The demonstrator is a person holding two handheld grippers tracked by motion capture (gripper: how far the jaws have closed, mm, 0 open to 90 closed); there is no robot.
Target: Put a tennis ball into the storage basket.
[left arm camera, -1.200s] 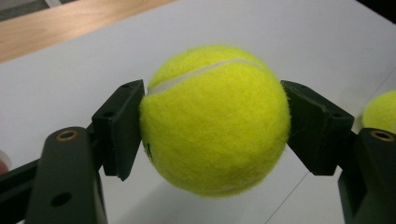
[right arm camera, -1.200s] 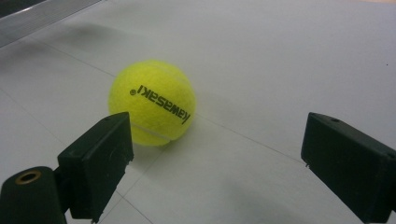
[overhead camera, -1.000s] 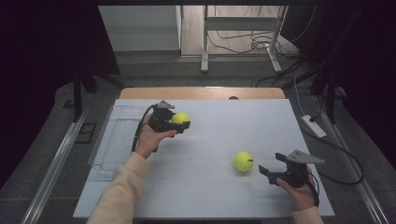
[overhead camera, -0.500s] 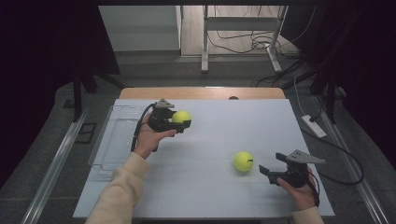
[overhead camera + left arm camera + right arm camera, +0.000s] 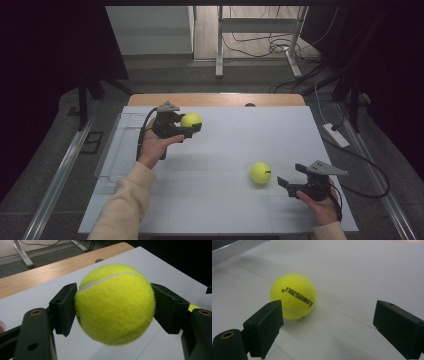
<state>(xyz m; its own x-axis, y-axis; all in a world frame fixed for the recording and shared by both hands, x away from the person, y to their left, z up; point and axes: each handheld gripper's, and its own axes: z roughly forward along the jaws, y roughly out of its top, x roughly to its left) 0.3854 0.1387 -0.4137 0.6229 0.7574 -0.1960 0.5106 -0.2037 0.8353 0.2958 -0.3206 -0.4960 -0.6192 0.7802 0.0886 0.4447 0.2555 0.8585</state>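
Currently I've got one tennis ball [image 5: 191, 120] clamped in the left claw [image 5: 194, 128], both pads pressed flat against its sides, seam running across the top in the left gripper view [image 5: 115, 303]. It's held clear of the white bench [image 5: 225, 150], toward the far left part of the surface, with the wooden far edge [image 5: 215, 100] just behind it. My left hand [image 5: 155, 146] grips the claw body from below, cream sleeve [image 5: 122, 205] trailing to the near edge. Second tennis ball [image 5: 260, 172] sits on the bench toward the near right, well apart from the held one; black lettering visible on it in the right gripper view [image 5: 293, 296]. Right claw [image 5: 286, 182] is just beside that ball, jaws spread wide, nothing between the pads, ball ahead of the tips and off toward one jaw. Clear plastic tray [image 5: 116, 150] lies along the bench's left edge, near my left hand.
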